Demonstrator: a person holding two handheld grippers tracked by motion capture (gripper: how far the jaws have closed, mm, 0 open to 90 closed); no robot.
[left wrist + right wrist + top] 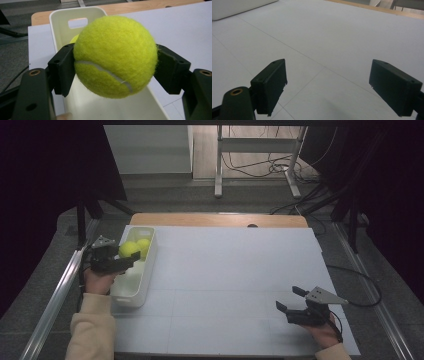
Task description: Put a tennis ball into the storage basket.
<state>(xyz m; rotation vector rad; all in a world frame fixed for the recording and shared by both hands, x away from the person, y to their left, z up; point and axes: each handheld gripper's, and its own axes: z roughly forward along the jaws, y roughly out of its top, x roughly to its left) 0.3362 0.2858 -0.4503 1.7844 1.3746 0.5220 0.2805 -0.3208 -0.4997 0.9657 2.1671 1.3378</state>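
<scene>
- High view: dim overall, surroundings near black at left and right edges; white table sheet [235,280] is the brightest area, evenly lit from above, no glare.
- Soft, faint shadows under the right gripper [292,300] and beside the white bin [142,275].
- High view slightly soft, low detail, mild noise in dark zones.
- Left gripper view: bright, tennis ball [115,56] sharp enough to show fuzz; near jaw bases dark and blurred, edges bend slightly.
- Right gripper view: flat greyish light, sheet dull, soft shadow between the jaws, far background out of focus.
</scene>
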